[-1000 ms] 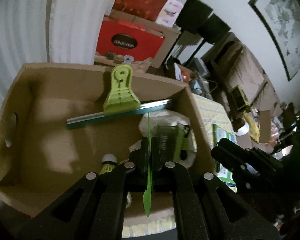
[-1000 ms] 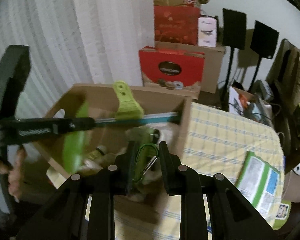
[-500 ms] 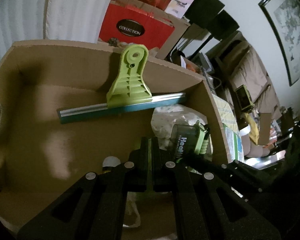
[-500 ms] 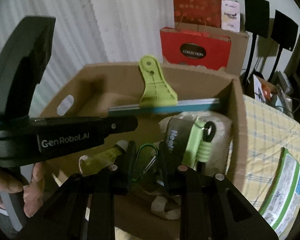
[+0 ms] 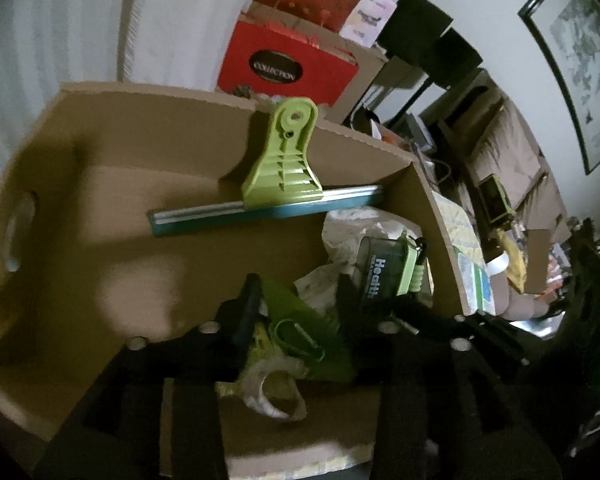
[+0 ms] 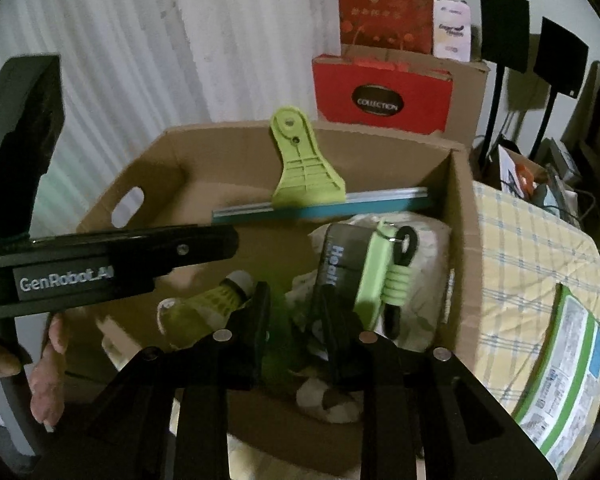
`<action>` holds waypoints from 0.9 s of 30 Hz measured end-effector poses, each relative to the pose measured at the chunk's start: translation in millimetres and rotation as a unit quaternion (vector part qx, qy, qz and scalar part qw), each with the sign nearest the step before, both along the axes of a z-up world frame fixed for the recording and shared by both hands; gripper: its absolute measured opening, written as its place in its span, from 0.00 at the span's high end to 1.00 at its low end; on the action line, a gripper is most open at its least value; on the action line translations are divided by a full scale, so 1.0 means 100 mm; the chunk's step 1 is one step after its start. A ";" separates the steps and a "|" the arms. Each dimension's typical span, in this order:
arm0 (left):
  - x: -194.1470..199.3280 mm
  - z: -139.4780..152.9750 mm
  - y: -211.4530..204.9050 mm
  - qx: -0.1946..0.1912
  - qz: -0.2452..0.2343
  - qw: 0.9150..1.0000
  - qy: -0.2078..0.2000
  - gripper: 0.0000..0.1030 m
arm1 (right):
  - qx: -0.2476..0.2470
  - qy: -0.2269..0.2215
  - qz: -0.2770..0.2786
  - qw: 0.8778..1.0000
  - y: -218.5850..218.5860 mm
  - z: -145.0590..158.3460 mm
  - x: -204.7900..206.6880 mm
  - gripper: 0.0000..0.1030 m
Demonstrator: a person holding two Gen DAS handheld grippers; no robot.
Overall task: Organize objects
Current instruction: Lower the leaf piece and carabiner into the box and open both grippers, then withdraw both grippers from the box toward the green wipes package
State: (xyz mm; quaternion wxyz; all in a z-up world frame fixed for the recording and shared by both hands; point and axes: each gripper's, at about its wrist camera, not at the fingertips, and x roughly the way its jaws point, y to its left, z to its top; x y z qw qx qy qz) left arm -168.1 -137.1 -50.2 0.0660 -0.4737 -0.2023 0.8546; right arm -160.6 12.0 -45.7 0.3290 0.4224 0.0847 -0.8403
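- Open brown cardboard box sits on a yellow checked tablecloth; both grippers reach in over its near wall.
- Left gripper: jaws have just been opening and now stand apart. The flat green plastic piece lies between them, tilted and seemingly loose, no pad pressing on it.
- A green wire carabiner lies on top of that flat piece, low in the box near the near wall.
- Right gripper: jaws have just been opening a little, now apart. A green blur sits in the gap; probably the same flat piece, but too smeared to tell for sure. No clear clamp on anything.
- Elsewhere in the box: lime-green-handled squeegee with teal blade leaning on the far wall; dark case with a lime-green strap on crumpled white cloth at the right; yellow-green shuttlecock at near left.
- A person's hand grips the left tool's handle, outside the box's left side.
- A green-edged printed booklet lies on the cloth to the right, outside the box.
- Step, my read: dropping items into the box, release just done.
- Next move calls for both grippers to lift straight out without snagging the carabiner or cloth, then go for a loose item such as the booklet.
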 end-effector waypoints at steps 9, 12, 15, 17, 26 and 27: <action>0.29 0.24 0.16 -0.072 0.005 0.997 0.040 0.39 | 0.005 0.036 -0.035 0.999 0.29 0.19 0.13 0.50; 0.34 0.28 0.21 -0.073 0.002 0.996 0.043 0.37 | 0.015 0.053 -0.044 0.997 0.37 0.24 0.17 0.46; 0.38 0.31 0.26 -0.082 0.000 0.995 0.049 0.34 | 0.011 0.058 -0.055 0.997 0.47 0.29 0.18 0.44; 0.42 0.32 0.30 -0.089 0.000 0.995 0.053 0.33 | 0.006 0.059 -0.064 0.996 0.55 0.32 0.17 0.41; 0.53 0.39 0.41 -0.090 -0.009 0.994 0.062 0.22 | -0.010 0.066 -0.098 0.993 0.86 0.44 0.15 0.22; 0.54 0.40 0.42 -0.091 -0.011 0.994 0.064 0.22 | -0.011 0.067 -0.101 0.993 0.88 0.45 0.16 0.19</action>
